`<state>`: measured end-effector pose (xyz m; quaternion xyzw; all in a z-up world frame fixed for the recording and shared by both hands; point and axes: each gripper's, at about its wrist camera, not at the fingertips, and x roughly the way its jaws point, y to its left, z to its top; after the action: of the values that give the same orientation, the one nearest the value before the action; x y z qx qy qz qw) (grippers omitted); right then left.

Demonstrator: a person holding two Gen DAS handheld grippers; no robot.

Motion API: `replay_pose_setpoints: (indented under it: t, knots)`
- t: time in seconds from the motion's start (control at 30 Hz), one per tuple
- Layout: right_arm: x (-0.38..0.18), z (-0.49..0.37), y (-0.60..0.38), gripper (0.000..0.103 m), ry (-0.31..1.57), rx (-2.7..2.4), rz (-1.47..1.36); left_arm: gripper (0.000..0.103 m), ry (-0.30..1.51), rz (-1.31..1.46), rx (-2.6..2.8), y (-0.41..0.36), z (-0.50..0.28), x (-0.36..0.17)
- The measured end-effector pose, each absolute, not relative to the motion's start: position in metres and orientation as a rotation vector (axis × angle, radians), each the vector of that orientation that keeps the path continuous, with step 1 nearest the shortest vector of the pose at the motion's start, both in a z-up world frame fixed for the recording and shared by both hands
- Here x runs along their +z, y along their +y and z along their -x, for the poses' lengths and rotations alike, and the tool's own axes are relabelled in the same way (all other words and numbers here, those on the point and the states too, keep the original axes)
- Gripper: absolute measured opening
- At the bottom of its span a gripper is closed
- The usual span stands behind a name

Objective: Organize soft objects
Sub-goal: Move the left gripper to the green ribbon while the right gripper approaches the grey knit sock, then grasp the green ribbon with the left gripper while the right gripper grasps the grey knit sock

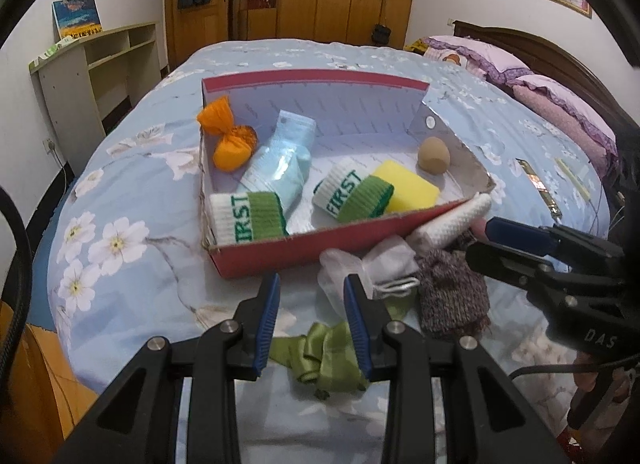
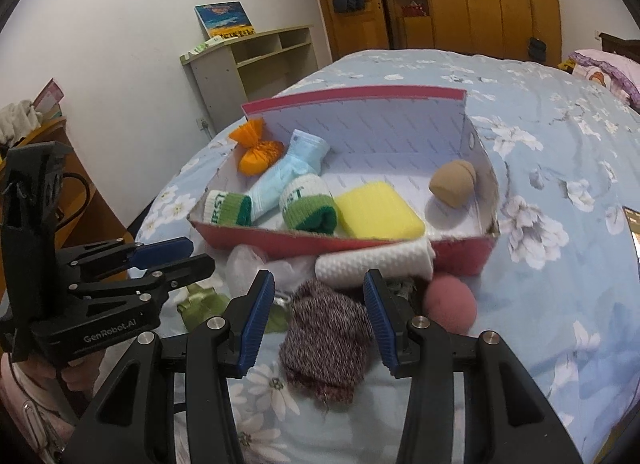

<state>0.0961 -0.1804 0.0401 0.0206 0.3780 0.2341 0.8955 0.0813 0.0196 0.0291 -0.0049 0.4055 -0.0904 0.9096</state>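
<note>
We held both grippers low over the flowered bedspread (image 1: 132,183), facing the red box (image 2: 360,250) that lay just ahead of them. Our right gripper (image 2: 320,318) was spread wide and held nothing, with the maroon knit piece (image 2: 328,340) lying between its blue pads (image 2: 256,318), apparently untouched. Just beyond those fingers a white textured roll (image 2: 372,264) leaned on the box's near wall, and a pink ball (image 2: 450,302) sat beside the right-hand finger. Our left gripper (image 1: 312,322) was also released and empty; the green ribbon (image 1: 320,356) lay under its pads, and a white wispy cloth (image 1: 364,264) sat just past its right finger.

Inside the box, ahead of both grippers, we counted 2 rolled "FIRST" socks (image 1: 248,217), a pale blue sock (image 1: 280,161), an orange bundle (image 1: 228,137), a yellow sponge (image 2: 378,213) and a tan ball (image 2: 452,181) in the far right corner.

We judged the knit piece the likely next pick, and the risks followed from the clutter. Closing on loose fabric could catch only a fold, so it might slip out on the lift. The ball, touching or nearly touching the knit as far as the fisheye let us tell, could roll off across the bedding if nudged. The roll might topple if the box wall was bumped, and the 2 grippers worked near enough to foul each other.
</note>
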Motion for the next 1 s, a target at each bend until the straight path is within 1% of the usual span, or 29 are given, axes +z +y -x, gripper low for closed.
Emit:
replay_pose_setpoints:
  t: [0.53,0.87,1.0]
  knots:
    - [0.014,-0.084,-0.201,0.048,0.855,0.435,-0.111,0.034,0.908,0.035,-0.225,0.012,-0.070,0.008]
    - [0.003,-0.086,-0.197,0.048,0.891,0.446,-0.129,0.034,0.943,0.018,-0.249,0.007,-0.066,-0.005]
    - [-0.001,-0.090,-0.195,0.048,0.900,0.453,-0.135,0.039,0.965,0.016,-0.277,0.002,-0.064,-0.011]
